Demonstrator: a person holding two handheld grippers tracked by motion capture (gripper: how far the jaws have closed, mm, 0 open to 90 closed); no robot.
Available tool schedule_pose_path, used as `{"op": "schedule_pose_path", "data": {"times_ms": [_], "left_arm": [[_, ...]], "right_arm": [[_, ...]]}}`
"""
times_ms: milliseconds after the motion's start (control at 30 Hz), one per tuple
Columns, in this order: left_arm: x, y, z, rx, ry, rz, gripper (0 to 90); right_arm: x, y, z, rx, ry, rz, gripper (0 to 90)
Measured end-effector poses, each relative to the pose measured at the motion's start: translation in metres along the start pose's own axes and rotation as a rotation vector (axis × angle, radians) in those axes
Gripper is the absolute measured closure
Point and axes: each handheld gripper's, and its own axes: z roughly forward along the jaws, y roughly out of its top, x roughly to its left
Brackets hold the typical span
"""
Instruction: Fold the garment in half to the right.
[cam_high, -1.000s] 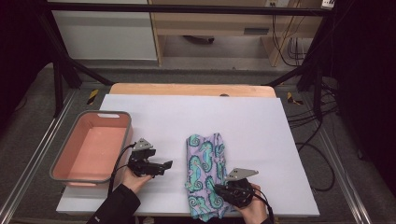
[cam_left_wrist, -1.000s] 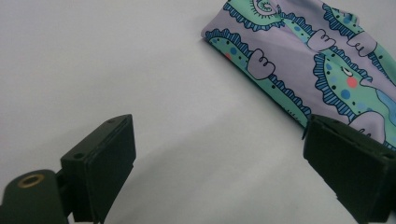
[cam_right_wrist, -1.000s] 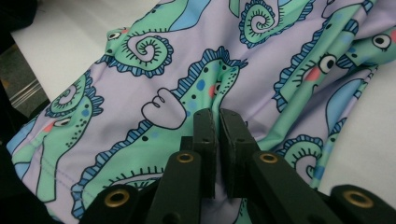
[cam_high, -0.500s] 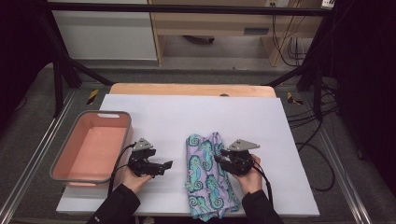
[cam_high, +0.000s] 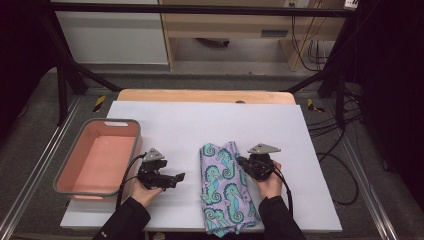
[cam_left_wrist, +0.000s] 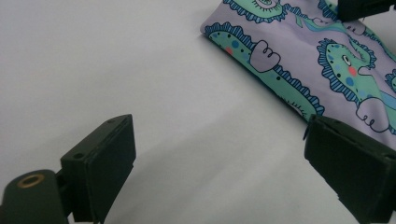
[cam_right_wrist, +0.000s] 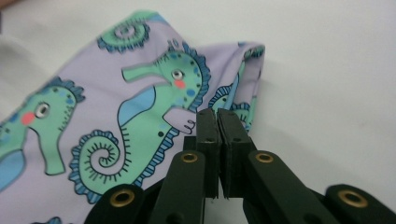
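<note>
A lilac cloth printed with green seahorses lies folded in a long strip near the table's front edge. My right gripper rests at the cloth's right edge, near its far end, and points left. In the right gripper view, that gripper has its jaws pressed together over the cloth's edge, and I see no fabric between them. My left gripper lies low on the white sheet, a short way left of the cloth. Its jaws are wide open and empty, with the cloth ahead of them.
A pink bin with a grey rim stands empty at the front left. The white sheet covers the wooden tabletop. Black frame legs and cables surround the table. The right gripper's tip shows in the left gripper view.
My right gripper has moved away from the front edge, up along the cloth's right side toward its far end. The left gripper has stayed in place.
</note>
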Motion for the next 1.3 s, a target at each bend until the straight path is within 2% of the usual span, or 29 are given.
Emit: {"op": "schedule_pose_path", "data": {"times_ms": [67,133,200,267,333,400,467,567,633,800,1067,1200,1300], "left_arm": [[0.001,0.000,0.000,0.001,0.001,0.000,8.3],[0.001,0.000,0.000,0.001,0.000,-0.002,8.3],[0.001,0.000,0.000,0.000,-0.001,-0.002,8.3],[0.001,0.001,0.000,0.000,-0.005,-0.001,8.2],[0.000,0.002,-0.001,-0.001,-0.008,0.004,8.1],[-0.001,0.003,-0.001,-0.002,-0.010,0.011,8.1],[-0.002,0.005,-0.001,-0.004,-0.010,0.020,7.7],[-0.005,0.009,-0.002,-0.004,-0.014,0.030,7.2],[-0.007,0.010,-0.003,-0.009,-0.016,0.032,7.1],[-0.011,0.016,-0.004,-0.019,-0.010,0.047,6.8],[-0.017,0.029,0.001,-0.034,-0.027,0.052,6.8],[-0.019,0.036,0.007,-0.038,-0.033,0.052,6.8],[-0.021,0.039,0.012,-0.034,-0.041,0.056,6.8]], "right_arm": [[0.000,-0.003,0.004,0.035,0.000,0.008,83.9],[0.000,-0.003,0.005,0.037,0.005,0.011,78.8],[0.001,-0.001,0.001,0.011,0.015,0.014,70.0],[0.000,0.000,-0.005,-0.033,0.020,0.018,57.3],[0.000,0.001,-0.013,-0.074,0.017,0.013,40.6],[0.000,-0.001,-0.020,-0.107,0.001,0.010,31.7],[-0.001,-0.003,-0.025,-0.097,0.000,0.010,26.8],[-0.003,-0.009,-0.031,-0.073,0.034,0.022,16.1],[-0.003,-0.012,-0.035,-0.077,0.037,0.031,9.2],[-0.003,-0.016,-0.045,-0.092,0.050,0.050,2.1],[-0.002,-0.026,-0.051,-0.077,0.054,0.041,1.2],[-0.001,-0.029,-0.054,-0.087,0.073,0.053,0.6],[0.000,-0.031,-0.053,-0.073,0.064,0.068,1.5]]}}
